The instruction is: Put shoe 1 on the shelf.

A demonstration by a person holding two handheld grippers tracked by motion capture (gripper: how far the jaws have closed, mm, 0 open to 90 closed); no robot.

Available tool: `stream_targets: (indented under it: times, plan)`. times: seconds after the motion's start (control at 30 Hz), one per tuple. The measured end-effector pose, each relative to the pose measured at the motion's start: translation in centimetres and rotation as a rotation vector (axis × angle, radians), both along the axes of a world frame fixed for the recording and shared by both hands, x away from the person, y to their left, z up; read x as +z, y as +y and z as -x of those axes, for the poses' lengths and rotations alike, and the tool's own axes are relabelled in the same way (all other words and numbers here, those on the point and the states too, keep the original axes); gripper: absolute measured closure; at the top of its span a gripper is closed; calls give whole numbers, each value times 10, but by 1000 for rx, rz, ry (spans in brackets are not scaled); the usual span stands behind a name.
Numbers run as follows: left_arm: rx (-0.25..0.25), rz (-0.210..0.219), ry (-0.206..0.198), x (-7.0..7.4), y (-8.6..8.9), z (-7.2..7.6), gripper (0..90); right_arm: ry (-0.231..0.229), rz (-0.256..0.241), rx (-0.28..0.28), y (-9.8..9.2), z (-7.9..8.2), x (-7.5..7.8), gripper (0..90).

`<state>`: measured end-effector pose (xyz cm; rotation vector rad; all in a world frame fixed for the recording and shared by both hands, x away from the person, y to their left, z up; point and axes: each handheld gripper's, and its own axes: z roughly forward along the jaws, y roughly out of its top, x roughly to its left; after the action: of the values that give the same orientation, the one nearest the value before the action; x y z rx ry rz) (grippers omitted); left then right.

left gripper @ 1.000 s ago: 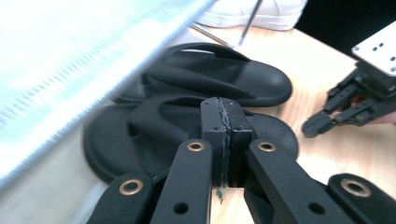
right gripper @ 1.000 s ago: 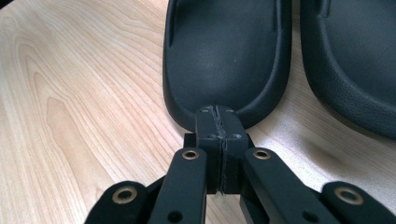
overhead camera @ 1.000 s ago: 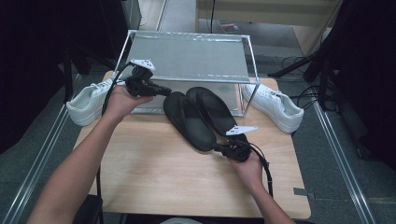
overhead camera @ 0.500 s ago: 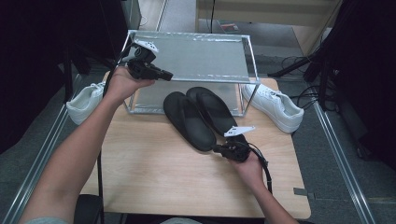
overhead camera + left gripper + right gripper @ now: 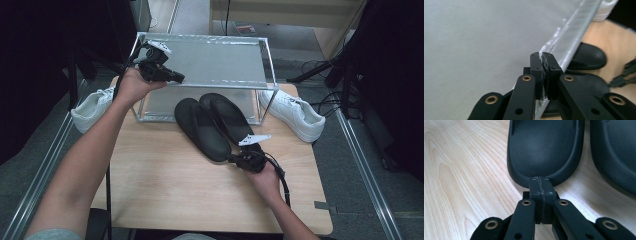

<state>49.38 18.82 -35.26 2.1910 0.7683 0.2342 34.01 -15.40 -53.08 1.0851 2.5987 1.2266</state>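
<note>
Two black slippers lie side by side on the wooden table [image 5: 165, 190], one to the left [image 5: 200, 127] and one to the right [image 5: 227, 117]. My right gripper [image 5: 231, 159] rests on the table with its jaws shut and empty. In the right gripper view its tips [image 5: 541, 181] touch the heel rim of the left slipper [image 5: 546, 147], and the other slipper [image 5: 616, 150] lies beside it. My left gripper [image 5: 179, 78] is held up at the front left edge of the silver rack's top shelf [image 5: 215, 60]. Its jaws [image 5: 542, 56] are shut, right over the edge of the mesh shelf [image 5: 486, 37].
A white sneaker [image 5: 92, 107] lies off the table's left side by the rack, and another [image 5: 295, 112] at the right rear corner. The rack has a lower shelf [image 5: 160, 102] behind the slippers. A metal rail [image 5: 360, 150] runs along the table's right side.
My left gripper has risen from in front of the rack, near the left sneaker, up to the top shelf's front edge. The right gripper and slippers have stayed put.
</note>
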Motion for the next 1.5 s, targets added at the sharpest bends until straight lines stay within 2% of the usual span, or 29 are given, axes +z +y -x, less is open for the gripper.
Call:
stream_targets:
  times: [0.1,0.17,0.23,0.27,0.33,0.37,0.5,0.77,0.93,1.27,1.5]
  plan:
    - [0,-4,-6,-1,0,0,900,-2,3,-4,2,0,0,900]
    - [2,7,11,-1,1,-1,900,0,0,-7,3,0,0,900]
    - [10,37,37,-3,4,-3,900,-2,-3,-10,4,-1,0,900]
    - [10,37,35,-3,4,-4,900,-7,-7,-12,6,-1,-1,900]
    - [9,0,-4,-2,1,-1,900,-10,-11,-18,8,-1,-1,900]
    - [16,-7,-7,-2,0,-1,900,-11,-11,-18,10,-1,-2,900]
    - [22,16,25,-2,2,-3,900,-12,-22,-21,16,-2,-3,900]
    - [25,16,30,-2,2,-4,900,-16,-33,-30,31,-2,-3,900]
    - [24,10,29,-1,1,-3,900,-33,-5,-15,43,-4,-1,900]
    - [31,1,24,-1,-1,-2,900,-38,-17,-16,62,-7,-2,900]
    - [28,25,34,-3,2,-4,900,-39,-17,3,81,-12,-1,900]
